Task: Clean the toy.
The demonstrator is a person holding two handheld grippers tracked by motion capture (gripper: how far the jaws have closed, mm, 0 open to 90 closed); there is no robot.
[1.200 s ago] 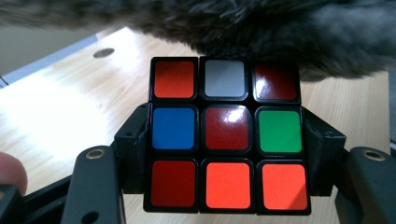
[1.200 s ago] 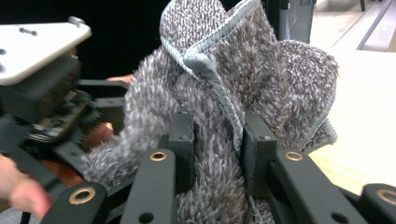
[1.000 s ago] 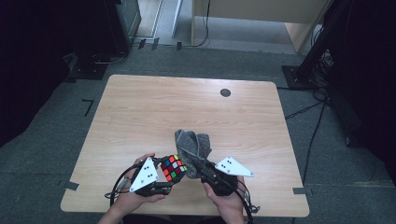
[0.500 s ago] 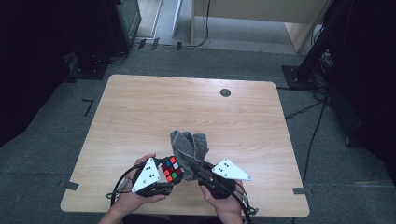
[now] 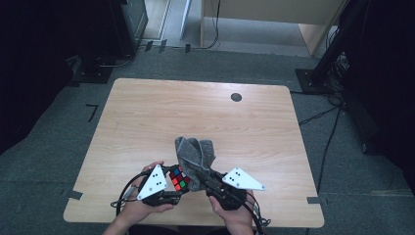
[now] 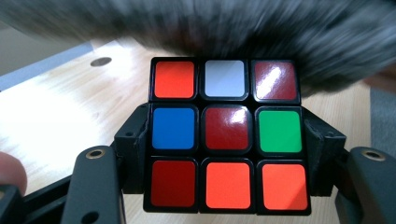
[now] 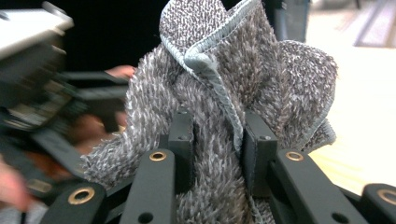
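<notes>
The left gripper [image 5: 171, 188] is holding a multicoloured puzzle cube with glossy square stickers [image 6: 226, 135], its fingers [image 6: 133, 154] pinching the cube's two opposite sides at the middle row. The right gripper [image 5: 208, 178] is pinching a shaggy grey microfibre cloth with a pale stitched hem [image 7: 233, 93], its fingers [image 7: 180, 140] squeezed onto a bunched fold so that the rest of the cloth is standing up and fanning out above them. In the high view, both grippers are hovering near the front edge of the light wooden surface [image 5: 147, 117], held in a person's hands, with the cube [image 5: 179, 178] on the left and the cloth [image 5: 195, 156] just to its right, touching or nearly touching the cube's right side. From the left gripper view, the cloth [image 6: 280, 32] is hanging blurred across the cube's far upper edge. The cloth is lying up and to the right of the cube, so any wiping stroke would likely be coming from the right hand, sweeping leftward over the cube's top face.
</notes>
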